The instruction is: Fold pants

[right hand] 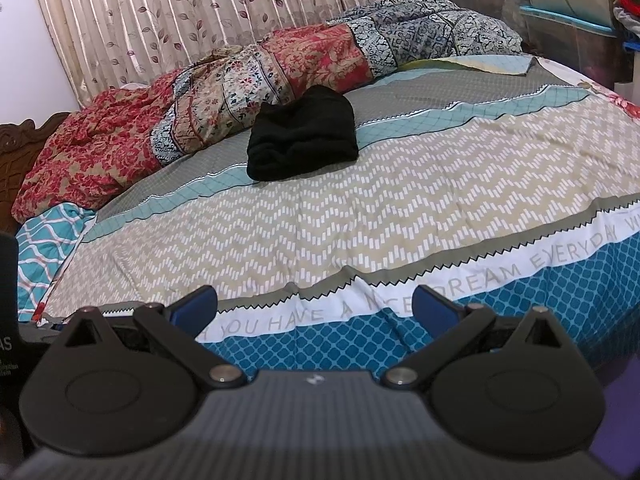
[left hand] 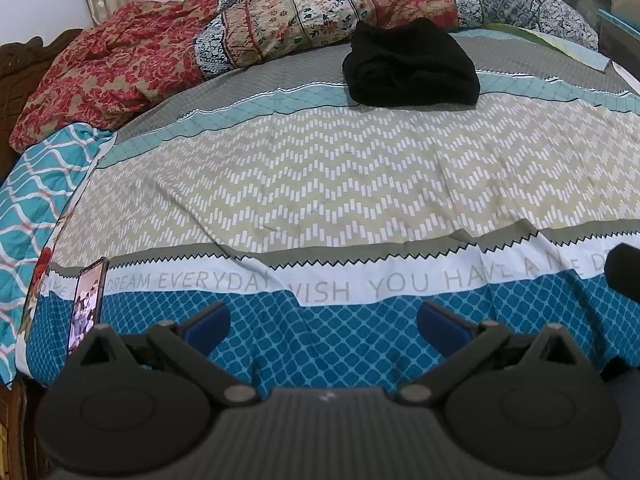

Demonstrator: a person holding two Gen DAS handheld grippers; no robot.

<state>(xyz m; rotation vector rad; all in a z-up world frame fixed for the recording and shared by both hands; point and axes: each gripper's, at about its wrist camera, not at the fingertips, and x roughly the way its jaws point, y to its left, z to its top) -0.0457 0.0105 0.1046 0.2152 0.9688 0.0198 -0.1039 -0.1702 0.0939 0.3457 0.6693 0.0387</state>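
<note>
patterned bedsheet (left hand: 328, 176) fills my view, chevrons in beige and white, a lettered white band, then a blue lattice border dropping over the near edge. sweeping from the left: a phone (left hand: 86, 304) lies at the left edge of the bed, screen lit, well clear of the working area, i'd guess parked there on purpose. next my left gripper (left hand: 324, 322), jaws spread wide, blue pads empty, hanging over the near border with nothing between the fingers. up and toward the middle, the black pants (left hand: 412, 68) sit as a compact, soft, rounded bundle on the grey and teal stripes, just in front of the crumpled floral quilt (left hand: 256, 32); from the right wrist view the pants (right hand: 302, 140) look thick and layered, edges tucked under, so i judge the folding done or close to it. further right, my right gripper (right hand: 314, 306) is also wide open, holding nothing, well back from the bundle. pleated leaf-print curtains (right hand: 192, 20) back it all.
</note>
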